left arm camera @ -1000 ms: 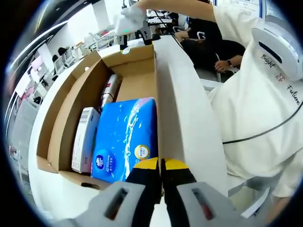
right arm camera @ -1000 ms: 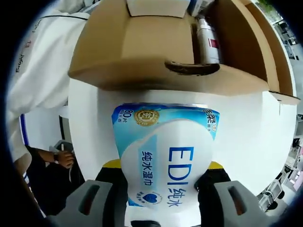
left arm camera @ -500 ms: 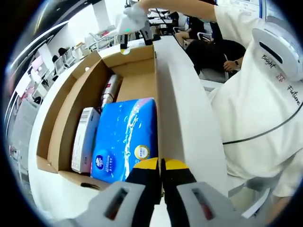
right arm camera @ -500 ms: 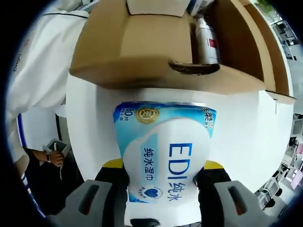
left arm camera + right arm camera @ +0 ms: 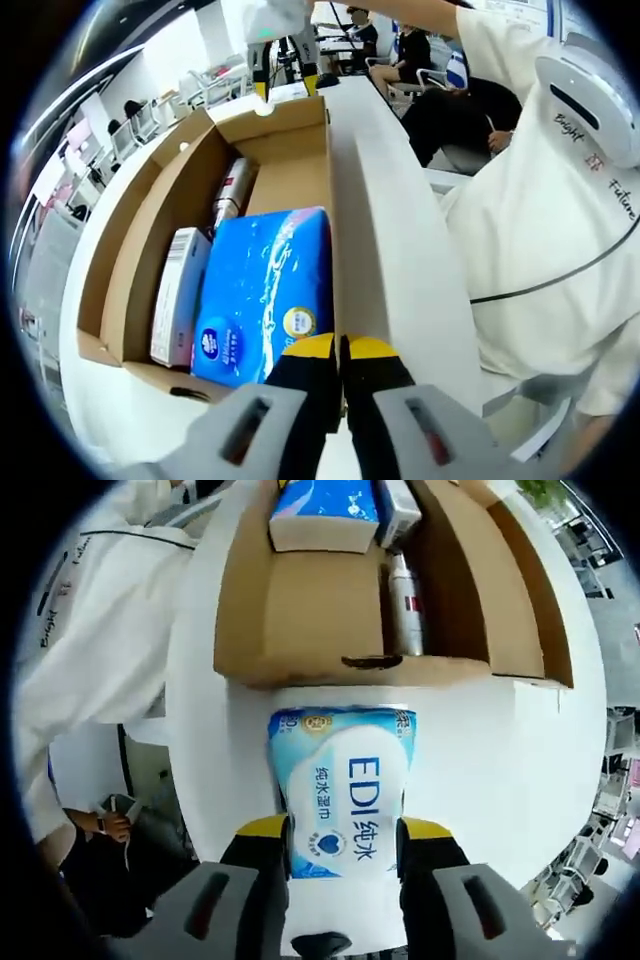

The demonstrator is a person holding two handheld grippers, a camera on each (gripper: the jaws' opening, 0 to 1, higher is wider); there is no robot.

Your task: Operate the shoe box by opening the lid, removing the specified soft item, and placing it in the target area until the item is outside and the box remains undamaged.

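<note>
wet wipes pack (image 5: 343, 795) between right fingers (image 5: 262, 838), just outside shoe box (image 5: 300, 610).

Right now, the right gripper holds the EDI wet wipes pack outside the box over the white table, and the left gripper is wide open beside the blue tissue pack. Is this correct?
Not fully. The left gripper is shut, not wide open: the left gripper view shows its yellow-tipped jaws pressed together beside the blue tissue pack. The rest holds: the right gripper holds the EDI wet wipes pack outside the box over the white table.
</note>
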